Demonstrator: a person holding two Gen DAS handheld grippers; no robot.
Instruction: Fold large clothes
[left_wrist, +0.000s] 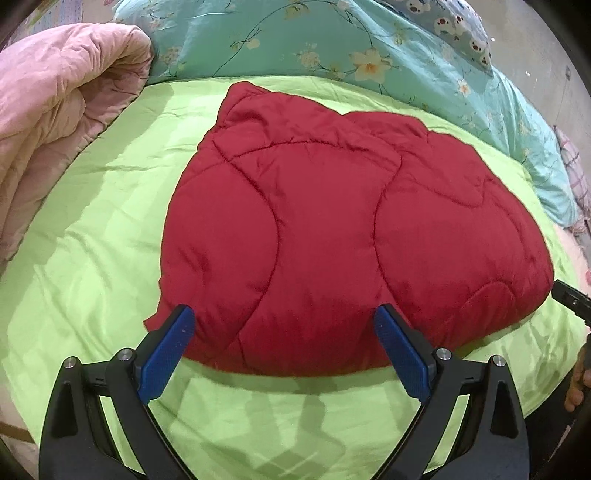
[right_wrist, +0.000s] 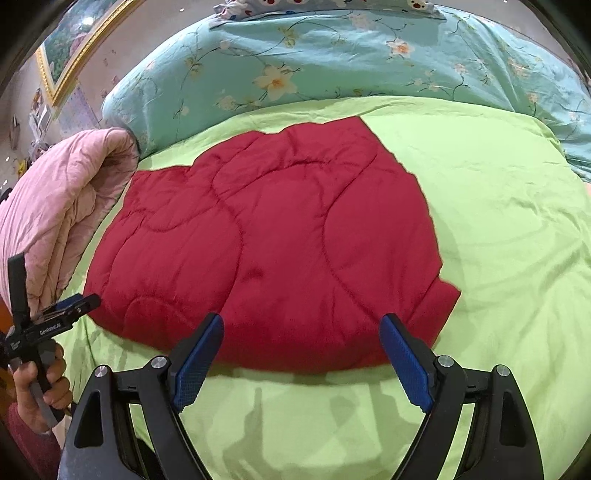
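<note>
Both claws, left & right, spread wide, empty, just short of folded red quilt.

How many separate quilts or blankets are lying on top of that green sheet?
3. The red quilt lies folded in the middle, the pink quilt is bundled along the left edge, and the turquoise floral quilt lies across the far end. Others may lie outside the view.

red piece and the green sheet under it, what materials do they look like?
Red quilted piece: padded, probably synthetic shell over fill. Signs: puffy panels between curved stitch lines, slight sheen. Green sheet: thin woven cloth, maybe cotton or a blend; lies flat with fine creases and a soft shine. Fibre itself can't be told.
</note>
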